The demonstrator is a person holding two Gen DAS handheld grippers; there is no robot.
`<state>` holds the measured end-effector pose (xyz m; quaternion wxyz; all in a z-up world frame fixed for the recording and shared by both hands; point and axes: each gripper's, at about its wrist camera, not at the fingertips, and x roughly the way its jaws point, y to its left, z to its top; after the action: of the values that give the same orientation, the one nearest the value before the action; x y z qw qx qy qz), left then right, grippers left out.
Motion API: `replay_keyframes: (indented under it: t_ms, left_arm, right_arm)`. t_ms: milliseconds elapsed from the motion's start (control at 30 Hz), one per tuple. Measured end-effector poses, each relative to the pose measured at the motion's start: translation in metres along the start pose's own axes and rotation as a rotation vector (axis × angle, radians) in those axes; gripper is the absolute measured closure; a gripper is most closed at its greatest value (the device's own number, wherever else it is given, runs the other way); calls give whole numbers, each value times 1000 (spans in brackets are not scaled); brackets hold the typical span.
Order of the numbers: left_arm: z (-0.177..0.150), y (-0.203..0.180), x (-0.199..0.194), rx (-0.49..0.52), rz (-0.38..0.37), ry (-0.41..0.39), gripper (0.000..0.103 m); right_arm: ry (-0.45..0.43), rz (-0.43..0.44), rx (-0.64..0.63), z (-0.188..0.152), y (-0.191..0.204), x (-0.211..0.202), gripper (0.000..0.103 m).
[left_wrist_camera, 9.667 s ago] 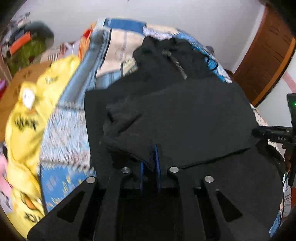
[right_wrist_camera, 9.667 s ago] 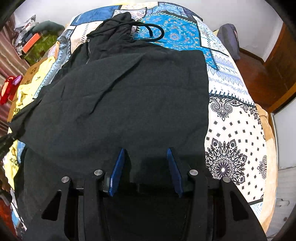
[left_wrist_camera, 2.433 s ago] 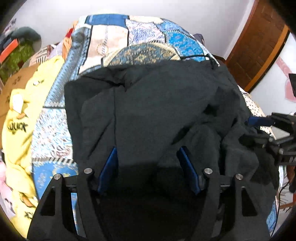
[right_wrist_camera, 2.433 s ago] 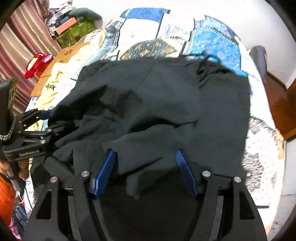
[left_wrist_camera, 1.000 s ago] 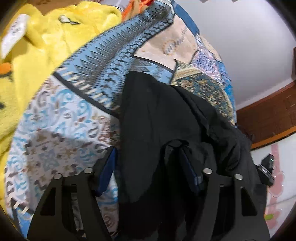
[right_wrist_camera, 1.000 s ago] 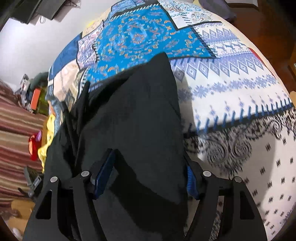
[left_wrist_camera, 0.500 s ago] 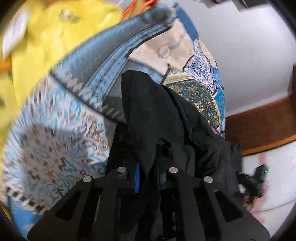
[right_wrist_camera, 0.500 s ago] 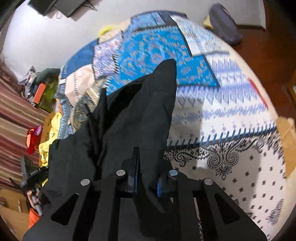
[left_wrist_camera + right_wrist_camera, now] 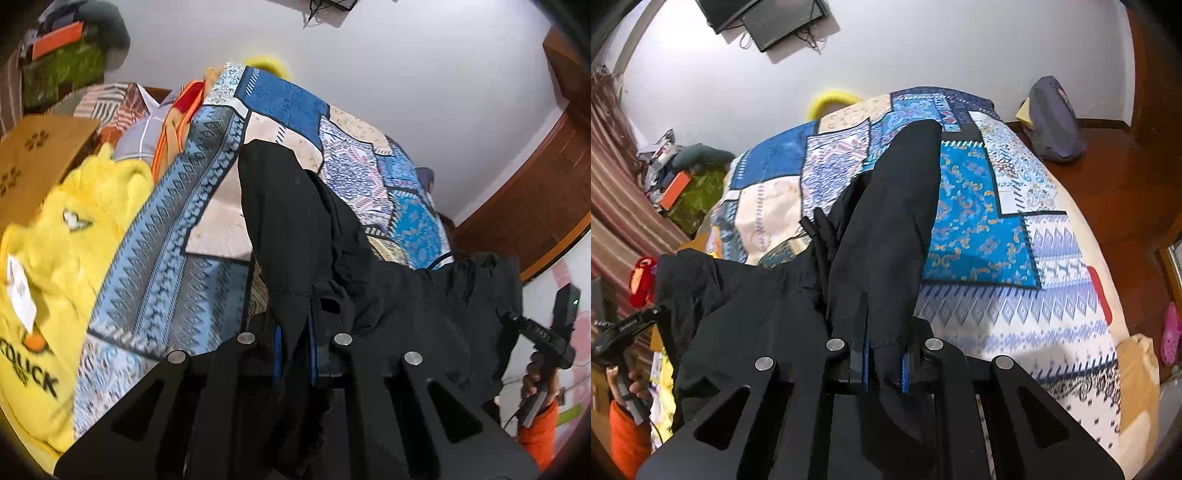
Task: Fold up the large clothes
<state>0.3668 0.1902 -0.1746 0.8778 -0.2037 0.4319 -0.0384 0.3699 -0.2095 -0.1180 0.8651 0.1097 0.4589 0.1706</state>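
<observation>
A large black garment (image 9: 295, 229) hangs lifted above the patchwork bedspread (image 9: 166, 236), stretched between both grippers. My left gripper (image 9: 293, 347) is shut on its left edge, with black cloth pinched between the blue pads. My right gripper (image 9: 884, 360) is shut on the right edge of the same garment (image 9: 886, 229). The cloth sags in the middle, and a black drawstring (image 9: 820, 236) dangles there. The other gripper shows at the far right of the left wrist view (image 9: 546, 336) and the far left of the right wrist view (image 9: 624, 328).
A yellow plush blanket (image 9: 55, 266) and a cardboard box (image 9: 33, 155) lie left of the bed. A grey bag (image 9: 1052, 122) sits on the wooden floor (image 9: 1126, 192) at right. Striped curtains (image 9: 613, 206) and clutter stand at left. A monitor (image 9: 768, 18) hangs on the wall.
Both grippers closed on the garment's edges about half a second ago. Since then they have risen with it, and the cloth now hangs higher off the bedspread.
</observation>
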Motion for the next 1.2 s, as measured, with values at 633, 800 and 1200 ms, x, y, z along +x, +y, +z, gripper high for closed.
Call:
replay_keyframes:
  t_ms: [633,800,1200]
  left_arm:
    - [-17,13,21,54,247,57,90]
    - [-23,3,-16,79,239,24,83]
    - [-58,-10,-111,153,245,-44,46]
  right_arm:
    - [96,-139,2,-18,-18,-4,77]
    - [70,-120,-63,-30,-8,-45,74]
    - [5,-169,-242,-75,23,-119,54]
